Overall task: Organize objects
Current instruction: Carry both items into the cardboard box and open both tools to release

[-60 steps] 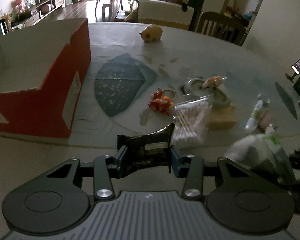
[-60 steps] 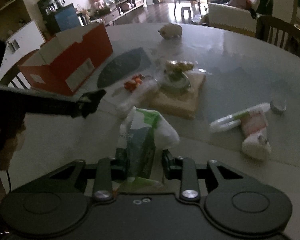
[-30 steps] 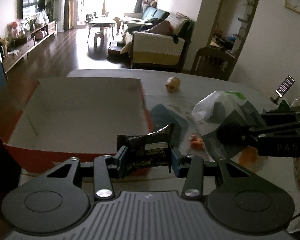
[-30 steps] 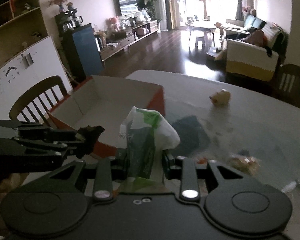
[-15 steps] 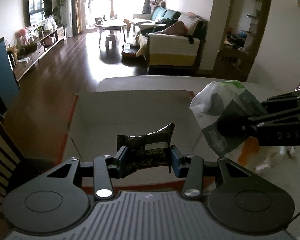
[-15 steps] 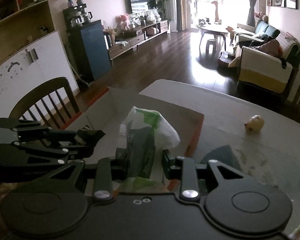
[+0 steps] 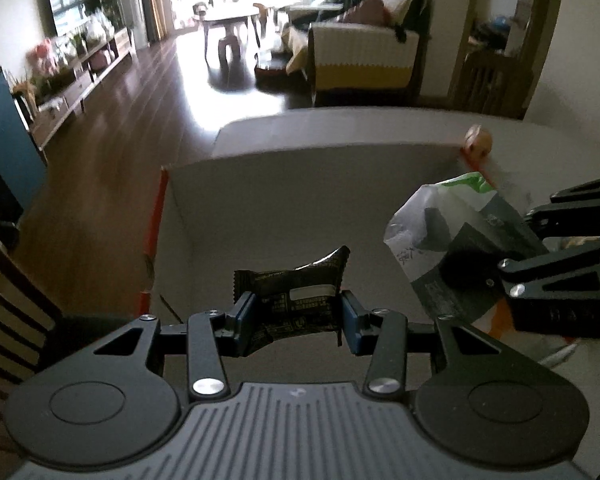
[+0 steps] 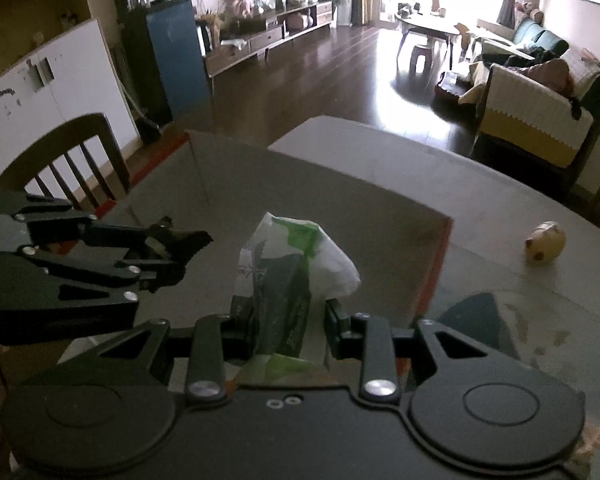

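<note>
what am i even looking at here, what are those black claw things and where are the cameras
Those black claws are two hand-held grippers; a person carries one in each hand, so there is no robot arm. Each has a wide-angle camera looking forward along its two fingers, which is why the room looks bent.

In the left wrist view, the left gripper is shut on a dark snack wrapper. The other claw, entering at the right edge, is the right gripper.

In the right wrist view, the right gripper is shut on a white and green bag, and the left gripper shows at the left.

Both are held over an open cardboard box with red outer sides, which stands on a pale table. Its inside looks bare. A small round tan toy lies on the table beyond the box. Behind is a living room.
</note>
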The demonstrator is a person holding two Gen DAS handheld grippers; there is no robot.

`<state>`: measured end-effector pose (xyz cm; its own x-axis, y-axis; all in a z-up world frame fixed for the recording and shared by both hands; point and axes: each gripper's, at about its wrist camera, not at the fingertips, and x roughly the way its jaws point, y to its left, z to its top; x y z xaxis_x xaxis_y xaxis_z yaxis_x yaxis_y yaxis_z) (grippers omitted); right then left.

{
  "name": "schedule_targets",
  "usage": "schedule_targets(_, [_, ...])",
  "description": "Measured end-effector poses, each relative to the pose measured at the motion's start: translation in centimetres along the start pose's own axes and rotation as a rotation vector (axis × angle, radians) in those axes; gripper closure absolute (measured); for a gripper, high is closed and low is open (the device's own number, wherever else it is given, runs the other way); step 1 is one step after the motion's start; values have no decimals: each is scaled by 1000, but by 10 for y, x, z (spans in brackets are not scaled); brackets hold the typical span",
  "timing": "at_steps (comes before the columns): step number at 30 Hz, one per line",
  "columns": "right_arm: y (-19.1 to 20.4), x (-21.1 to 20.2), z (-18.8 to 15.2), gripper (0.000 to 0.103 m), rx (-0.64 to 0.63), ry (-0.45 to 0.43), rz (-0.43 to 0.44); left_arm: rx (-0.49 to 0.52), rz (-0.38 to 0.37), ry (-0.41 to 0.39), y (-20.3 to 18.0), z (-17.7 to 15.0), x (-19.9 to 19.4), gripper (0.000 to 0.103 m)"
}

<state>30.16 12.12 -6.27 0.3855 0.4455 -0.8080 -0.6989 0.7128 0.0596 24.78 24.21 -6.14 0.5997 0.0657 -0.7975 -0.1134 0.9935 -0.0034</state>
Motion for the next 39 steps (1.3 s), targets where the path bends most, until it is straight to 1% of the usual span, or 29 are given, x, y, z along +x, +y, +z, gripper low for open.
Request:
schedule_targets(2, [4, 12, -2, 71, -24, 27, -19, 2, 4, 26, 3, 1, 11, 60])
schedule_targets(9, [17, 39, -7, 71, -54, 107, -12, 44, 7, 124, 9, 6, 46, 58])
schedule_targets(17, [21, 57, -8, 69, -59, 184, -30, 58, -2, 219, 8, 6, 68, 58])
schedule_targets(21, [22, 59, -7, 68, -58, 207, -47, 66, -20, 289, 8, 5, 76, 56])
schedule_targets(22, [22, 60, -7, 67, -55, 214, -45, 70, -17, 295, 7, 6, 76, 55])
schedule_targets(24, [25, 61, -6, 65, -52, 224, -44, 73, -19, 313, 6, 6, 79, 51])
schedule_targets(25, [25, 61, -6, 62, -53, 223, -48, 70, -24, 319, 6, 5, 79, 48])
schedule_targets(28, [25, 59, -6, 54, -66, 218, -35, 73, -34, 316, 8, 3, 78, 41])
schedule_targets(30, [28, 56, -8, 51, -82, 210, -34, 64, -29, 309, 9, 1, 75, 40])
schedule_targets(32, [30, 51, -10, 44, -96, 198, -24, 52, -33, 299, 9, 2, 74, 39])
schedule_targets(37, [33, 35, -14, 41, -112, 167, -10, 3, -64, 237, 15, -3, 63, 37])
schedule_targets(39, [31, 26, -15, 39, -105, 150, -6, -19, -69, 205, 16, -6, 51, 37])
